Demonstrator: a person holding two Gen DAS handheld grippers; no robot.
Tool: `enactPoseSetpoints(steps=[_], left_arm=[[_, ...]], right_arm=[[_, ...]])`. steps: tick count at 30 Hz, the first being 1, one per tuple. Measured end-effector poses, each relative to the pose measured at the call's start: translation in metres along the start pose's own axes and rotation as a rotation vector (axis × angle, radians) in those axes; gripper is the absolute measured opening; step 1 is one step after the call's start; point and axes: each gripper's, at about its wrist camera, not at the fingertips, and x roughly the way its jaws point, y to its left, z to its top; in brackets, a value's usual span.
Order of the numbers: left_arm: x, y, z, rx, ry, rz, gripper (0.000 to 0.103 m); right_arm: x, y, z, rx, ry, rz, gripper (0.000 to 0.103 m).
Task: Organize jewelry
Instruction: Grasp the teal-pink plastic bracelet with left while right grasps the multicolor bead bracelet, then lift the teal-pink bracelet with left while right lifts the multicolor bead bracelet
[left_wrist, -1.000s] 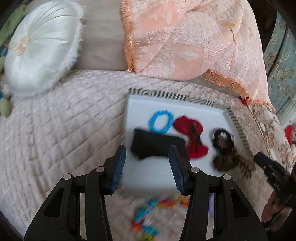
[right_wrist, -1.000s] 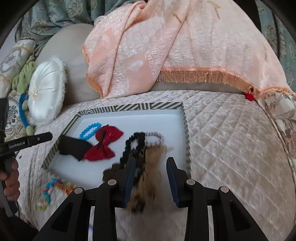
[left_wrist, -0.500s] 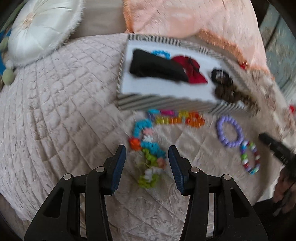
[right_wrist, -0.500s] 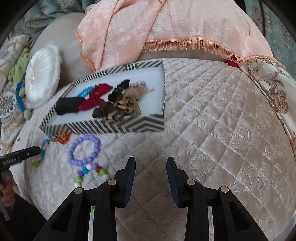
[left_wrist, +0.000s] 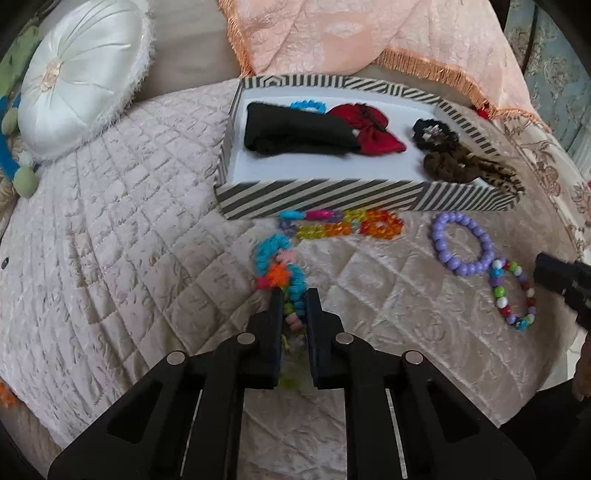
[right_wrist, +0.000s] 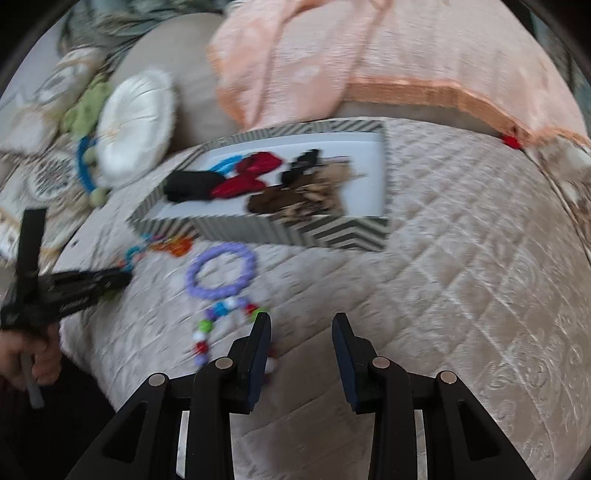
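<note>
A striped box (left_wrist: 325, 195) on the quilted bed holds a black pouch (left_wrist: 295, 131), a red bow (left_wrist: 369, 129), a blue bracelet (left_wrist: 308, 106) and dark scrunchies (left_wrist: 454, 158). In front of it lie a long multicoloured bead necklace (left_wrist: 332, 225), a purple bead bracelet (left_wrist: 461, 243) and a mixed-colour bead bracelet (left_wrist: 513, 295). My left gripper (left_wrist: 294, 302) is shut on the near end of the necklace. My right gripper (right_wrist: 300, 328) is open, just right of the mixed-colour bracelet (right_wrist: 221, 325); the purple bracelet (right_wrist: 221, 273) lies beyond it. The box (right_wrist: 295, 225) shows there too.
A round white cushion (left_wrist: 81, 74) lies at the back left. A peach fringed throw (left_wrist: 369, 33) drapes behind the box. The bed's front edge drops off close below both grippers. The right gripper's tip (left_wrist: 561, 277) shows at the right edge of the left wrist view.
Both grippers pulled back from the box to the beads in front of it. My left gripper closed on the necklace. My right gripper swung left towards the mixed-colour bracelet.
</note>
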Motion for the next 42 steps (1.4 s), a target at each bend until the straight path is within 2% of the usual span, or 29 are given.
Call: enactPoseSetpoints(steps=[4, 7, 9, 10, 11, 14, 18, 23, 28, 34, 39, 42], left_arm=[[-0.009, 0.003, 0.007, -0.036, -0.039, -0.042, 0.01], [-0.012, 0.012, 0.013, -0.074, -0.046, -0.086, 0.01], [-0.013, 0.017, 0.014, -0.094, -0.051, -0.1, 0.01], [-0.014, 0.018, 0.014, -0.104, -0.054, -0.107, 0.01], [-0.015, 0.021, 0.015, -0.117, -0.058, -0.116, 0.01], [-0.021, 0.025, 0.019, -0.145, -0.084, -0.151, 0.01], [-0.027, 0.026, 0.021, -0.15, -0.121, -0.172, 0.01], [-0.034, 0.028, 0.026, -0.157, -0.159, -0.21, 0.01], [-0.04, 0.048, 0.034, -0.224, -0.162, -0.267, 0.01], [-0.038, 0.046, 0.033, -0.223, -0.148, -0.258, 0.01], [-0.036, 0.038, 0.032, -0.187, -0.148, -0.22, 0.01], [-0.033, 0.035, 0.031, -0.167, -0.147, -0.182, 0.01]], right_arm=[[0.004, 0.016, -0.004, -0.058, 0.019, 0.061, 0.032], [0.021, 0.024, -0.007, -0.094, 0.075, 0.038, 0.029], [0.026, 0.029, -0.007, -0.127, 0.074, 0.006, 0.027], [0.028, 0.032, -0.006, -0.138, 0.074, -0.008, 0.023], [0.029, 0.033, -0.005, -0.142, 0.076, -0.012, 0.013], [0.028, 0.038, -0.005, -0.178, 0.077, -0.026, 0.009], [0.022, 0.041, -0.004, -0.192, 0.046, -0.042, 0.009], [0.001, 0.033, 0.005, -0.142, -0.05, -0.037, 0.009], [-0.013, 0.027, 0.011, -0.089, -0.105, -0.02, 0.009], [-0.027, 0.026, 0.014, -0.071, -0.151, 0.005, 0.009], [-0.034, 0.025, 0.015, -0.061, -0.177, 0.001, 0.009], [-0.031, 0.022, 0.015, -0.054, -0.163, -0.006, 0.009]])
